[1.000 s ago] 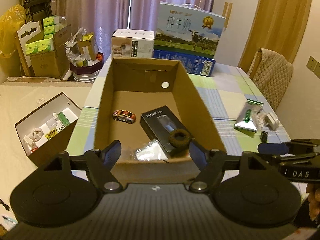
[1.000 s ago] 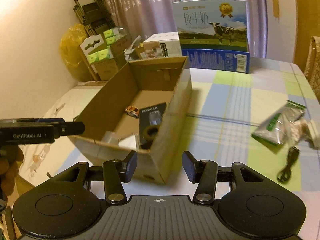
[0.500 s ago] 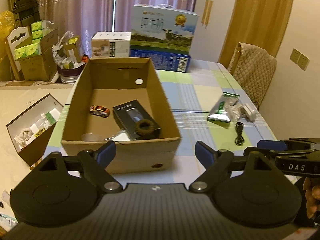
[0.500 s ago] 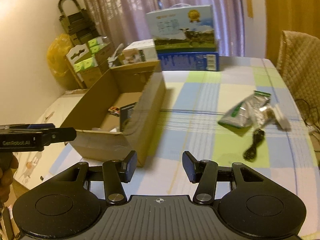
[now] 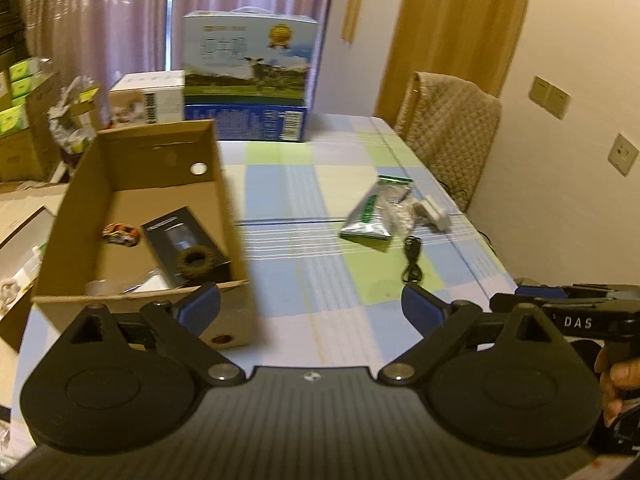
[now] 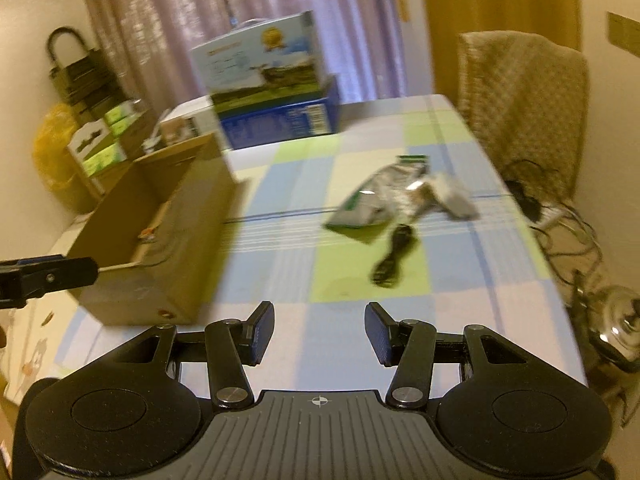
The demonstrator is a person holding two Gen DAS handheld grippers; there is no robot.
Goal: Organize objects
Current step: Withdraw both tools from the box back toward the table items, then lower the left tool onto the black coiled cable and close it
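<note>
1. The left tool (image 5: 310, 306) is held with its jaws spread wide and nothing between them, above the near edge of the desk (image 5: 304, 184); the right tool (image 6: 319, 334) is likewise parted and empty, and is aimed toward the loose items on the checked cloth.

2. The task is judged to be partly done. Several things have already been placed in the cardboard box (image 5: 236, 240), which stands on the left part of the desk.

3. Inside the box, a toy car (image 5: 119, 235), a black carton (image 5: 170, 236) with a dark ring (image 5: 196, 262) resting on it, and something clear or white near the front wall can be made out; the last cannot be identified.

4. Left on the desk, well apart from the box, are a silver-and-green pouch (image 5: 370, 218), a white adapter-like object (image 5: 434, 210) just beside it, and a coiled black cable (image 5: 412, 258) near both.

5. These three are judged to be what remains; the cable lies nearest to the right tool.
</note>
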